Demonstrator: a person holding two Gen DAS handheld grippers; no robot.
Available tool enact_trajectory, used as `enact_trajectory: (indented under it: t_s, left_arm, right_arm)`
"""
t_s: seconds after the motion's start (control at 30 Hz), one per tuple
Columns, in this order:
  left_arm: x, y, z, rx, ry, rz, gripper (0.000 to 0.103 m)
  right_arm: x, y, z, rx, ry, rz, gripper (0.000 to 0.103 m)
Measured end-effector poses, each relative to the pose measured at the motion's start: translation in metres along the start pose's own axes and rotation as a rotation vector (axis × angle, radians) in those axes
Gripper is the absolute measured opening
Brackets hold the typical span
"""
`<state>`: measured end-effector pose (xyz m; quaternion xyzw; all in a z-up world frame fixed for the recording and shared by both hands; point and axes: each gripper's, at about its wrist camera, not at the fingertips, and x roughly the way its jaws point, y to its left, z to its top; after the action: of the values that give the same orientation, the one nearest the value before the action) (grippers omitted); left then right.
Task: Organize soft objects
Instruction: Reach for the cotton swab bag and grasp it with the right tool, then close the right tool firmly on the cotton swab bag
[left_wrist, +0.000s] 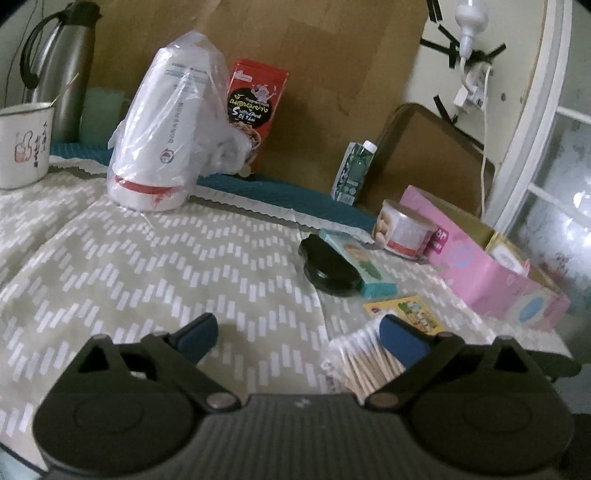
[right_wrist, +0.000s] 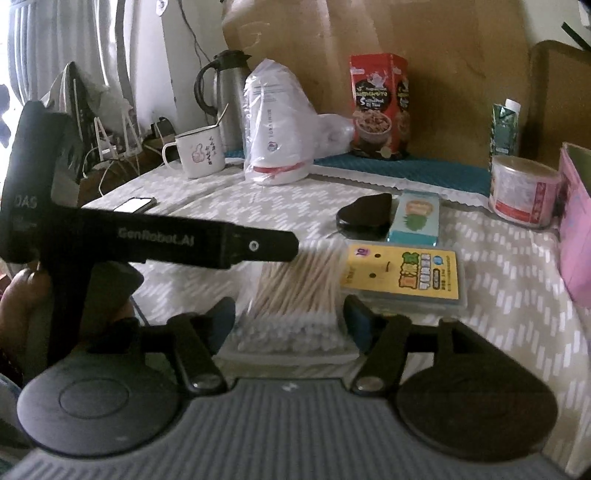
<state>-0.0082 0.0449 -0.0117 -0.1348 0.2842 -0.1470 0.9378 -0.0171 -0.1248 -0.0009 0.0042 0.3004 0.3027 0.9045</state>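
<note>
The pack of cotton swabs (right_wrist: 295, 306) lies near on the bench (right_wrist: 498, 295), between the released fingers of the right gripper (right_wrist: 290, 319). Closing off-centre could crush the slippery pack against the yellow card pack (right_wrist: 402, 277). The left gripper (left_wrist: 299, 338) gapes empty.

A clear pack of wooden-stemmed cotton swabs (right_wrist: 295, 295) lies flat beside a yellow card pack (right_wrist: 402, 277).

L gripper (left_wrist: 297, 338) jaws wide apart, nothing between pads. Cotton swab pack (left_wrist: 360, 360) lies on patterned cloth (left_wrist: 147, 258) just beside R-side finger (left_wrist: 402, 341). Black case (left_wrist: 327, 266) and teal box (left_wrist: 364, 267) beyond, touching.
</note>
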Motion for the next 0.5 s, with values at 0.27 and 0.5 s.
enact_trajectory:
  t_s: [0.27,0.5]
  left_arm:
    - [-0.002,0.0061,-0.0005,-0.032,-0.015,-0.035,0.099]
    - [-0.0023,0.0063,-0.001,-0.036,-0.016,-0.037,0.099]
  right_arm:
    - [0.0021,0.0034,0.0,-0.024,0.003,-0.008,0.074]
    - [0.0031,0.006,-0.0005,-0.03,0.003,-0.017,0.074]
